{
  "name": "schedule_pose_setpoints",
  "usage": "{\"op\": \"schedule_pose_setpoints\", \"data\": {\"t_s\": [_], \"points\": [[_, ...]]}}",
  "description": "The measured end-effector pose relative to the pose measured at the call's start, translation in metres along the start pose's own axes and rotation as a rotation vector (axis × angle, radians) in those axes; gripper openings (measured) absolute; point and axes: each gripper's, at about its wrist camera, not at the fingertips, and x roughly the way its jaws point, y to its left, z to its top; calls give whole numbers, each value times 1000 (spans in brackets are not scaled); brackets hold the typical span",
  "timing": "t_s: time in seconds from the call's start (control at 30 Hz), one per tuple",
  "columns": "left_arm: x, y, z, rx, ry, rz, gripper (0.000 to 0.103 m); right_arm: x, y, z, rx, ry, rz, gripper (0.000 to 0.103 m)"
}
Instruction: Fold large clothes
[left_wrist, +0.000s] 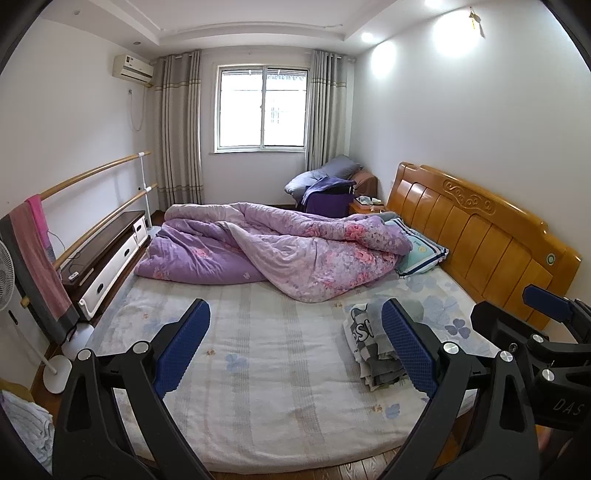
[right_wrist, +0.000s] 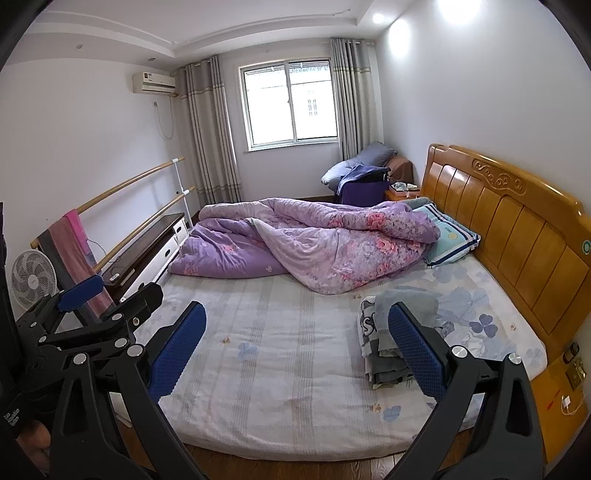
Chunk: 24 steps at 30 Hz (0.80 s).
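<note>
Left gripper (left_wrist: 295, 347) spread wide, blue pads far apart, nothing between them, touching nothing. Right gripper (right_wrist: 297, 349) same: wide apart, empty, clear of the bed. Both hang side by side over the foot edge of the mattress (left_wrist: 258, 387), each visible at the edge of the other's view.

Pile of clothes (right_wrist: 384, 332) sits on the right part of the mattress, near the wooden headboard (right_wrist: 517, 236) side; partly hidden behind each gripper's right finger. It's a loose stack of several layers, printed white piece and grey piece on top. Long axis runs roughly away from the cameras toward the quilt; which garment end is which can't be told.

Open room: bare striped sheet from the foot edge across the middle and left. Purple floral quilt (left_wrist: 280, 251) bunched across the far half, pillow (left_wrist: 421, 254) beside it at the headboard. TV cabinet (left_wrist: 110, 254) runs close along the left edge.
</note>
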Motion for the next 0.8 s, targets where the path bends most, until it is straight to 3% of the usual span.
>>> {"op": "schedule_pose_setpoints", "data": {"t_s": [0.43, 0.8], "points": [[39, 19, 1, -6, 31, -42, 95, 25, 23, 0, -2, 25, -48, 95], [102, 89, 11, -9, 58, -114, 95, 82, 76, 10, -11, 49, -138, 95]]}}
